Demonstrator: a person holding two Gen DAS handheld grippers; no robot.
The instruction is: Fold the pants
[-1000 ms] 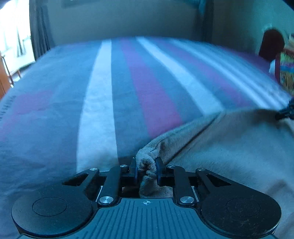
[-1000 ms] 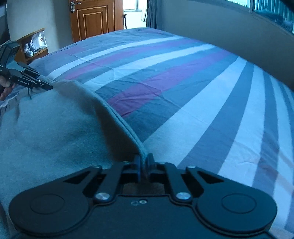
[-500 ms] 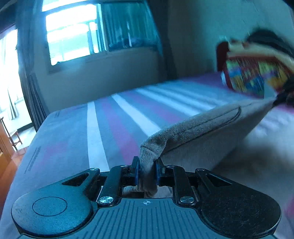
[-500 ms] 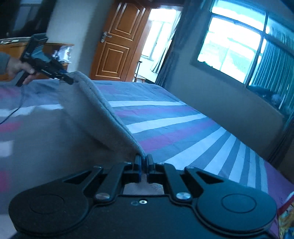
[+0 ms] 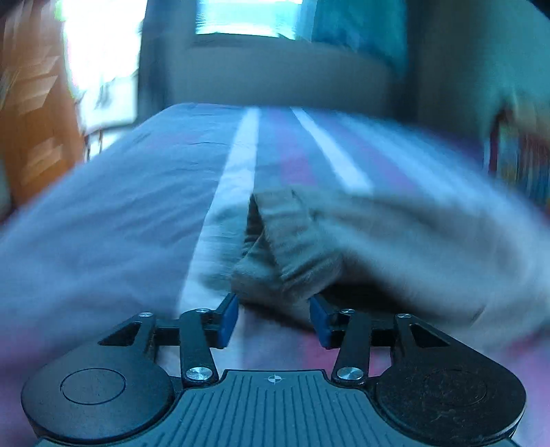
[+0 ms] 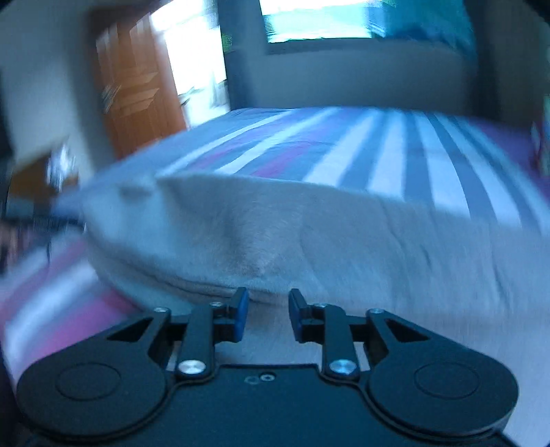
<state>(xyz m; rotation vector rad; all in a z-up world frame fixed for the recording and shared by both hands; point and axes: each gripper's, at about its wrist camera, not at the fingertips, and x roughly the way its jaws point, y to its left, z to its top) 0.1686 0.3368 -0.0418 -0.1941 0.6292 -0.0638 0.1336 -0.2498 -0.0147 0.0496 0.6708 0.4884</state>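
Note:
The grey fleece pants lie folded over on the striped bed. In the left wrist view their cuffed end rests just ahead of my left gripper, which is open and empty. In the right wrist view the folded pants spread across the bed in front of my right gripper, which is open and empty, its blue pads just short of the fold edge. Both views are motion-blurred.
The bed sheet has grey, white and purple stripes. A wooden door stands at the left, a window behind the bed. A colourful object sits at the bed's right side.
Both grippers were shut on the pants' edge and lifted it. Now both have opened and let go, and the pants lie folded on the bed.

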